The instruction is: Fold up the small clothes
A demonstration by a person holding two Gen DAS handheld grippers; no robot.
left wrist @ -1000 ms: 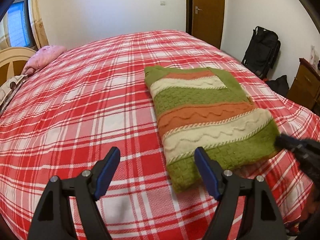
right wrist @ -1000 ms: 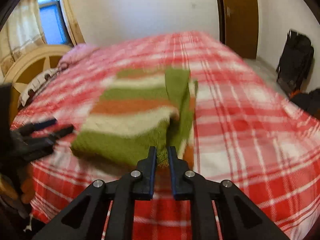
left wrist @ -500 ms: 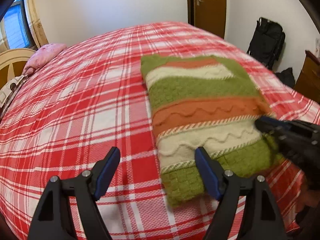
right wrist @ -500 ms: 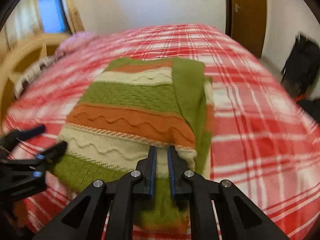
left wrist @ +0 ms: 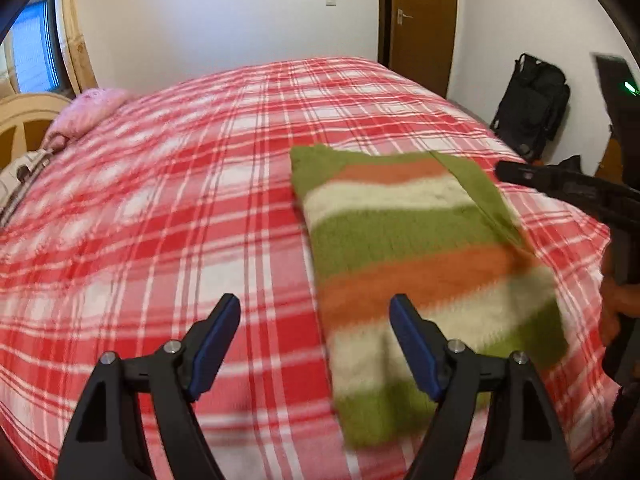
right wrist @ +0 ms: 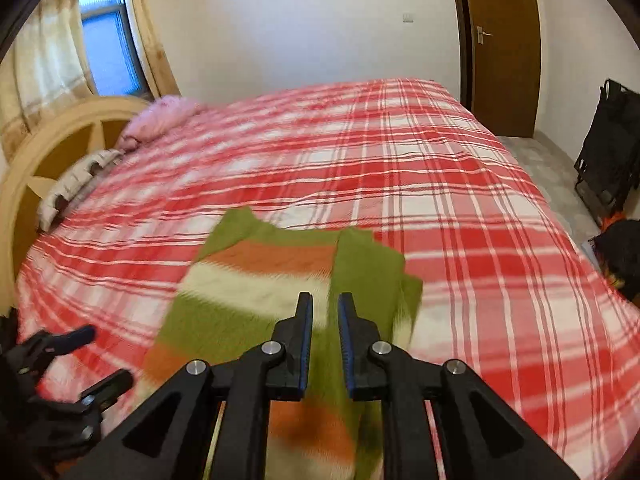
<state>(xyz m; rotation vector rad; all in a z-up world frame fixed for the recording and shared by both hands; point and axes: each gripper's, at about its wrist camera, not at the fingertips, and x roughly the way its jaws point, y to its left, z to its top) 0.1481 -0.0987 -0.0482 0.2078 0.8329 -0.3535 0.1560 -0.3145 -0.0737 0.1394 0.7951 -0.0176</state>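
Observation:
A striped green, orange and cream knitted sweater lies folded on the red plaid bedspread, with a green sleeve laid along its right side. My left gripper hovers open over the sweater's near left edge; its right finger is above the knit and its left finger above bare bedspread. My right gripper hangs above the sweater by the folded sleeve. Its jaws are nearly together and opening a sliver, with nothing between them. From the left wrist view the right gripper reaches in beside the sweater's far right edge.
A pink pillow and a round wooden headboard sit at the bed's far left. A brown door stands behind the bed. A black bag leans on the right wall. Plaid bedspread stretches beyond the sweater.
My right gripper has travelled from the sweater's near hem along its right side toward the far end. My left gripper has edged forward over the near left edge.

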